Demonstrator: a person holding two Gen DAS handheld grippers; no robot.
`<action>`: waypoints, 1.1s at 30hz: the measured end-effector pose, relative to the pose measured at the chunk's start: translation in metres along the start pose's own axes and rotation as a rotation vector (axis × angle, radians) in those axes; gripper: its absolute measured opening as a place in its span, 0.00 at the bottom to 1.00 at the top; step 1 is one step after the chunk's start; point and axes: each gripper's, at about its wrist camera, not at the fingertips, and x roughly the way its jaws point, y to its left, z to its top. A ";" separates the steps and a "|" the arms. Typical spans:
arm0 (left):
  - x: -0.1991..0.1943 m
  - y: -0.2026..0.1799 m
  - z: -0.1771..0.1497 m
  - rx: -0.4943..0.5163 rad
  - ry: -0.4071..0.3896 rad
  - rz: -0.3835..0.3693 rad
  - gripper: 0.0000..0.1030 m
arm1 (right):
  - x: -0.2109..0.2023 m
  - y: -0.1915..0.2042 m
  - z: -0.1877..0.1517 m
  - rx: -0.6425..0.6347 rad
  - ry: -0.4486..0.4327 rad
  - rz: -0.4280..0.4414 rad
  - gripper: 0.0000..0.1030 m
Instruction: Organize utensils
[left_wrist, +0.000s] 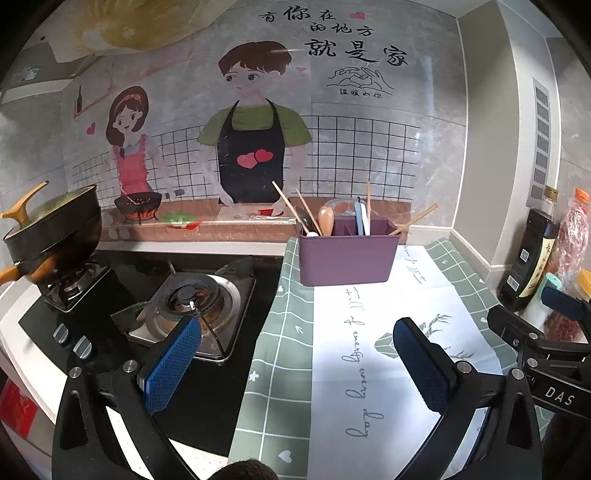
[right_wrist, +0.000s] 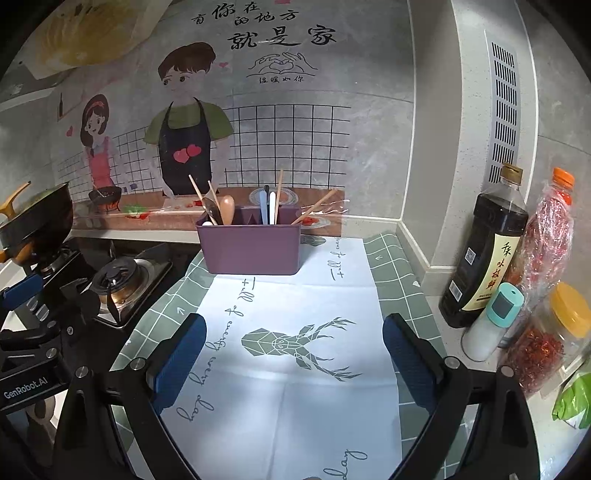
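Both grippers hover with jaws spread wide and empty: the left gripper (left_wrist: 297, 363) over the seam between gas stove (left_wrist: 192, 306) and checked cloth (left_wrist: 280, 369), the right gripper (right_wrist: 293, 360) over the cloth's deer print (right_wrist: 295, 343). Farther back, the purple utensil holder (right_wrist: 251, 247) contains chopsticks (right_wrist: 316, 210) and spoons. Only the right view shows the salt shaker (right_wrist: 491, 321) fully.

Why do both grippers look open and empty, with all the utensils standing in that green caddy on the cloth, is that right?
Nearly. The caddy is purple, not green, as the right wrist view shows; only the cloth has green checks. The left gripper and right gripper are open and empty, and the utensils stand inside.
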 end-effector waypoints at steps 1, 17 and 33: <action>0.000 0.000 0.000 0.000 0.000 0.001 1.00 | 0.000 0.000 0.000 0.000 -0.001 -0.001 0.93; -0.001 0.001 -0.001 -0.001 0.008 0.003 1.00 | -0.003 -0.001 0.001 -0.001 -0.007 -0.001 0.93; -0.001 0.001 -0.002 0.017 0.025 -0.030 1.00 | -0.006 -0.002 0.000 -0.002 -0.004 0.009 0.93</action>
